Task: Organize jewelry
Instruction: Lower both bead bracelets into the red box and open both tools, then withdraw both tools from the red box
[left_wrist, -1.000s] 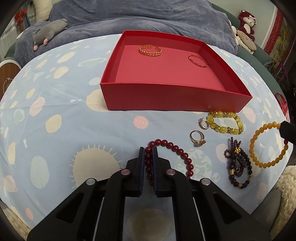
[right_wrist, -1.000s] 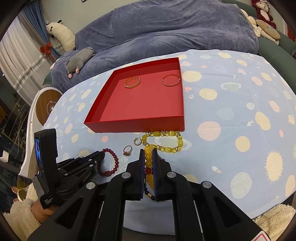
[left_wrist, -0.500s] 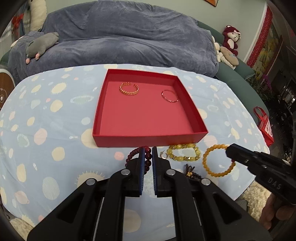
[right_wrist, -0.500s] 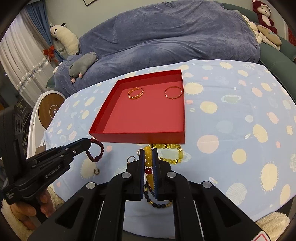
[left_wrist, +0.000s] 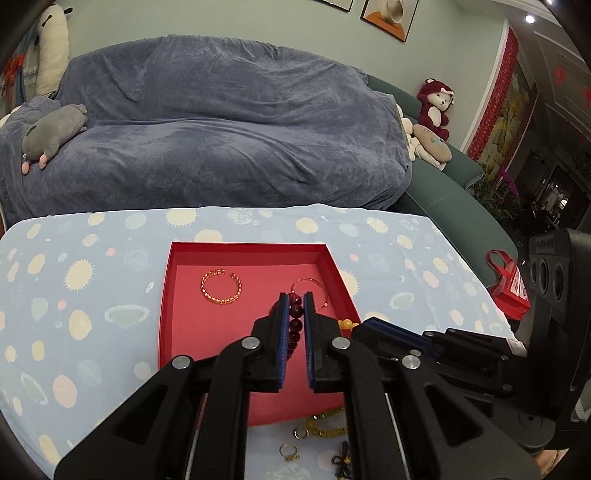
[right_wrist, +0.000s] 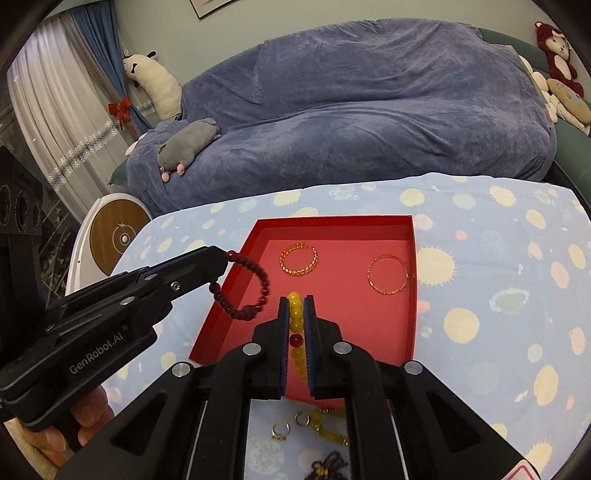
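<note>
The left gripper is clamped narrow on a dark red bead bracelet, which in the right wrist view hangs in a loop at centre left, over the near-left wall of the red tray; the right gripper is pinched tight on an amber bead bracelet, its strand running down between the pads at lower centre, above the tray floor. Inside the tray lie a gold chain bangle and a thin gold bangle, well apart. At the bottom of the frame, on the spotted cloth outside the tray, sit a gold ring, a small hoop earring, a yellow bead bracelet and a dark bead strand.

The risks, as I judge them: the red loop dangles across the wall, so letting go here could drape it over the rim or drop it outside; the two tools are close, and releasing together might tangle the strands; a swinging loop could knock the bangles.
</note>
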